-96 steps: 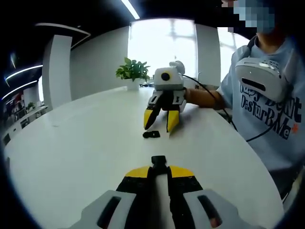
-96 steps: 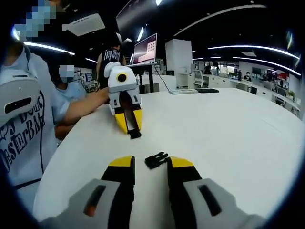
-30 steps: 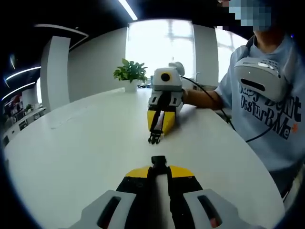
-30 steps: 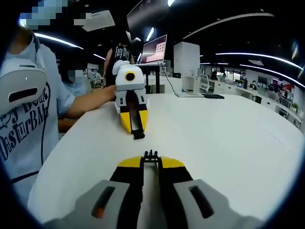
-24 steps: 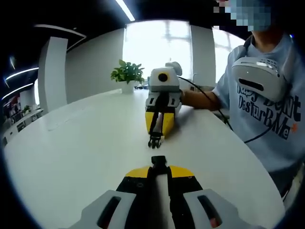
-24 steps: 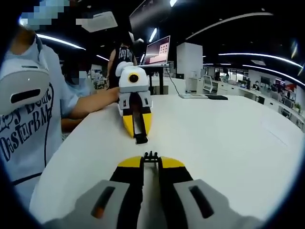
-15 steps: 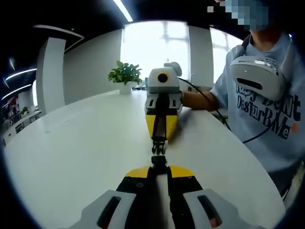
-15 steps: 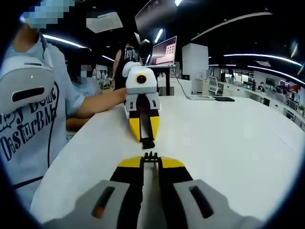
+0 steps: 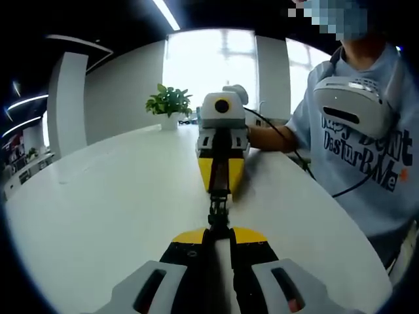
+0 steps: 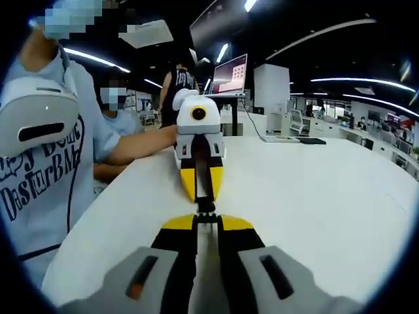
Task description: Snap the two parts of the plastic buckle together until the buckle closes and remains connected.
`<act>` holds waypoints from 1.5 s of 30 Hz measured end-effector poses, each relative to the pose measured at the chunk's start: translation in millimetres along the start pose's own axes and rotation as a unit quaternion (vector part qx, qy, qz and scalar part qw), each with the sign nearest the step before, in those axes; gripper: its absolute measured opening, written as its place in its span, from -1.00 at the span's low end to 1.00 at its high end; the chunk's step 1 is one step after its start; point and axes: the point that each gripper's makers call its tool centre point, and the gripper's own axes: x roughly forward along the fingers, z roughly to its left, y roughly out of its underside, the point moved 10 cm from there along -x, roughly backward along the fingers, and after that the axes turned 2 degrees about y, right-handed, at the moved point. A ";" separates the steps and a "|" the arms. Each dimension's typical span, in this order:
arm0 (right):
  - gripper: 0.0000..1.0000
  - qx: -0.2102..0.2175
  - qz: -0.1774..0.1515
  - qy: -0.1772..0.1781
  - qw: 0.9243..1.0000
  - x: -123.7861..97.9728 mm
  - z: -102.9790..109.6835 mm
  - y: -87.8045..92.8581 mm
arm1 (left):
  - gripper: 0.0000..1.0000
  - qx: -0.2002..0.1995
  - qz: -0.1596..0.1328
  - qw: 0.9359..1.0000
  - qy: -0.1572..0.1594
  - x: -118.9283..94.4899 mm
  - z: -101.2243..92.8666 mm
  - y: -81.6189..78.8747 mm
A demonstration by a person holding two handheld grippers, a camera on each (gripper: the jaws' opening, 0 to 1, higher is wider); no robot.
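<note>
Since half a second ago I had closed the gap: the two buckle halves now met nose to nose above the white table (image 9: 98, 216). Left gripper (image 9: 218, 237) was clamped on its buckle part (image 9: 218, 224); right gripper (image 10: 207, 224) was clamped on the pronged part (image 10: 205, 216). Whether they'd latched, couldn't tell. Count: two grippers, two parts. Judged them light, stiff, slippery plastic; best held by the rear body, prongs free.
</note>
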 end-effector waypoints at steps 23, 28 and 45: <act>-0.64 -0.009 0.028 0.004 1.000 -1.6 -0.4 5.0 | -0.77 -0.002 -0.001 1.000 0.000 3.8 0.9 0.3; -0.74 -0.006 0.030 0.014 0.999 2.3 -3.1 4.2 | -0.77 -0.002 -0.002 1.000 0.003 4.7 0.1 0.7; -0.74 -0.012 0.035 0.011 0.999 10.3 -5.2 4.0 | -0.77 -0.003 -0.003 1.000 0.003 3.3 -0.2 1.5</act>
